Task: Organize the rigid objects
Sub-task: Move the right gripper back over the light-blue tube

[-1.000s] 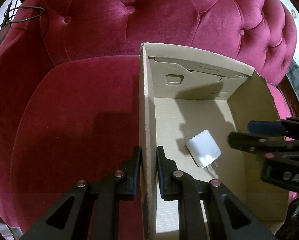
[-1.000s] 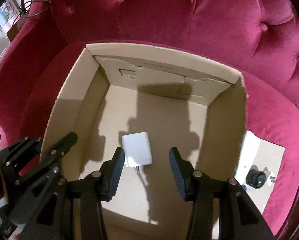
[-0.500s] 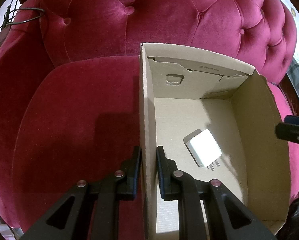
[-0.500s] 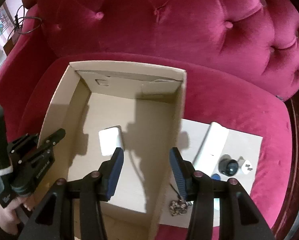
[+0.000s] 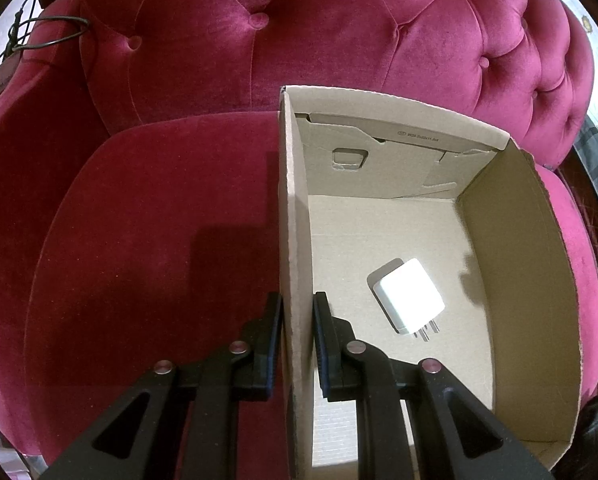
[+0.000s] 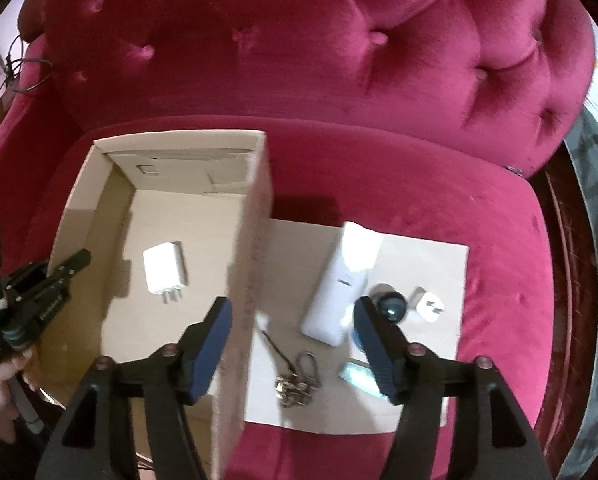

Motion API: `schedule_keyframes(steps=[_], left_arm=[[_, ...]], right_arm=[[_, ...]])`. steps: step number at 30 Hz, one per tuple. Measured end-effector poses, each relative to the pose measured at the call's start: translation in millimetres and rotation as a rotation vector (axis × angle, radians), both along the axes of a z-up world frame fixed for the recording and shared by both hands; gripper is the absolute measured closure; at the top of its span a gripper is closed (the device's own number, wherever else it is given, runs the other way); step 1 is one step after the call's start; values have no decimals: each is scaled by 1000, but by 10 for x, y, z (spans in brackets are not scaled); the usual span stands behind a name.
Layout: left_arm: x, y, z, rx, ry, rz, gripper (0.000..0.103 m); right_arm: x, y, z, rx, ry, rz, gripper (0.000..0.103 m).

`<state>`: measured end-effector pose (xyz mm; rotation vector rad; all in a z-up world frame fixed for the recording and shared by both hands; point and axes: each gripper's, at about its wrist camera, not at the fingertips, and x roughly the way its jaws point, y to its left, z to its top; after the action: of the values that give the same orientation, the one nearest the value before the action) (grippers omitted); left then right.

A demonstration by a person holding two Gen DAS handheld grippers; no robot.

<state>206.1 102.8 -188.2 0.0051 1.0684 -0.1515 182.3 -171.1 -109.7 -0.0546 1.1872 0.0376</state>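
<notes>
We hold the cardboard box [image 5: 295, 240] steady with our left hand-held gripper [image 5: 297, 344], its jaws pinched tight on the near side wall, while one white charger [image 5: 409, 300] already lies flat on the box floor, prongs toward us. Our right hand-held gripper [image 6: 291, 344] hovers over the flat cardboard sheet [image 6: 427, 256] beside the box, jaws opening and nothing between the pads. What matters for the next pick is the white oblong device [image 6: 343, 280] just ahead of and between the right jaws: its long axis runs away from us, tilted slightly right, so the jaws would close across its narrow width. The right hand is plainly the nearer one. Around it sit a dark round object [image 6: 391, 306], possibly a small lens or cap given the blur, a small white plug adapter [image 6: 429, 306] and a keyring [image 6: 297, 380]; the box's right wall stands close to the left finger. Everything rests on a crimson tufted sofa [image 6: 379, 60].
</notes>
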Motion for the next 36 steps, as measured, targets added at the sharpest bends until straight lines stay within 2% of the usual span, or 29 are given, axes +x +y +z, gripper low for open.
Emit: schedule_keyframes(steps=[2, 6, 14, 36], left_arm=[[-4, -3, -1, 0, 0, 0, 87], [0, 2, -1, 0, 0, 0, 87], [-8, -10, -1, 0, -1, 1, 87], [-17, -6, 3, 6, -2, -1, 87]], right_arm=[[-35, -99, 0, -9, 1, -18, 25], [-111, -284, -30, -23, 3, -55, 19], [-248, -564, -176, -21, 4, -104, 1], [-392, -910, -1070, -15, 103, -126, 0]])
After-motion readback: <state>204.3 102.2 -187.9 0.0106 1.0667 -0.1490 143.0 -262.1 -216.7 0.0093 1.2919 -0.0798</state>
